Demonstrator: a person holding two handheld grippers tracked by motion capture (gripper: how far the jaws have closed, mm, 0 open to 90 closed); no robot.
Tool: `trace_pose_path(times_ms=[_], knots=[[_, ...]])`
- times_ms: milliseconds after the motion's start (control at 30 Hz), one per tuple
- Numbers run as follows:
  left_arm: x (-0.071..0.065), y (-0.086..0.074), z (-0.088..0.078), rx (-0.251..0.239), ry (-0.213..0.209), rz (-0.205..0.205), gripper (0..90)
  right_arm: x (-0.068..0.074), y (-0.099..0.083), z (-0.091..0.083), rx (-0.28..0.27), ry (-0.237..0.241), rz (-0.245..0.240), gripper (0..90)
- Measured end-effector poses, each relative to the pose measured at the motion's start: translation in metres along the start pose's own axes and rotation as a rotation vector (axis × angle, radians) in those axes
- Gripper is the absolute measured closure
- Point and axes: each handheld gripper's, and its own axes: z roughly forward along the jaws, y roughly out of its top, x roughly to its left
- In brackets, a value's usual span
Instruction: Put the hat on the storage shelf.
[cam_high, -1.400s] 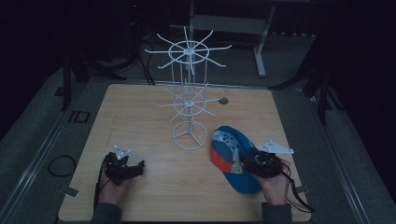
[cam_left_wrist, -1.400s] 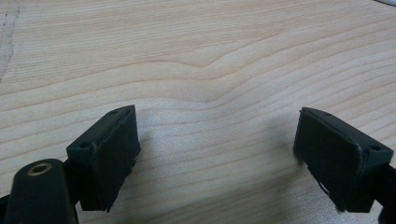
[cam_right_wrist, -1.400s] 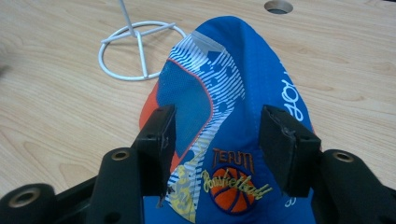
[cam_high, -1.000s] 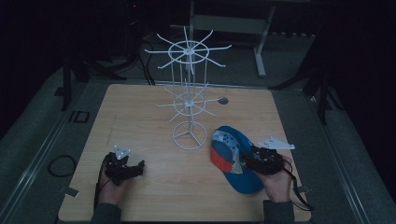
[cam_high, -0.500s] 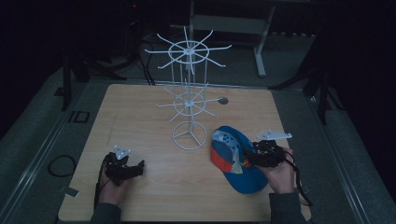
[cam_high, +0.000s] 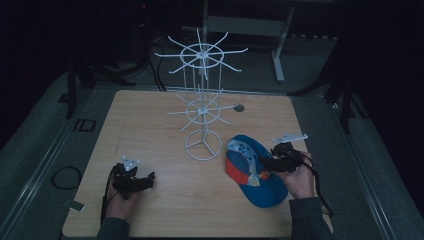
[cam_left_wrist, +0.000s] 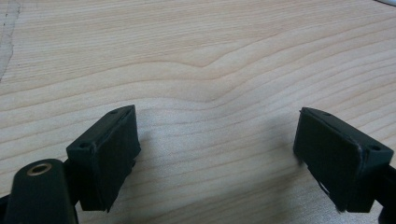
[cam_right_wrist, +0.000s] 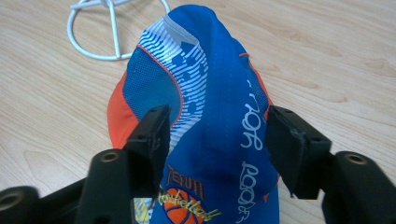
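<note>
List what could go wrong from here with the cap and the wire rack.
1. The right gripper straddles the blue cap's crown; its jaws have just been opening and the pads look clear of the fabric, so closing now may pinch only a loose fold that slips out.
2. The cap lies close to the white wire rack's ring base; a careless lift might snag its thin arms and tip it.
3. The left gripper rests open on the table, steadying nothing.

Wire rack (cam_high: 202, 107) mid-table, sides open

One blue cap (cam_high: 257, 175), one white wire rack (cam_high: 202, 107), two grippers, one wooden table (cam_high: 150, 115)
</note>
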Motion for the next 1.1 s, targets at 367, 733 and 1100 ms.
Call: trace_pose_path(times_ms=[367, 733, 1100], knots=[[0.000, 0.000, 0.000, 0.000, 0.000, 0.000, 14.6, -0.007, 0.010, 0.014, 0.051, 0.039, 0.004, 30.2], [0.000, 0.000, 0.000, 0.000, 0.000, 0.001, 14.6, -0.006, 0.022, 0.033, 0.094, 0.046, -0.025, 24.8], [0.000, 0.000, 0.000, 0.001, 0.000, 0.001, 14.6, -0.011, 0.029, 0.062, 0.177, 0.053, -0.007, 22.3]])
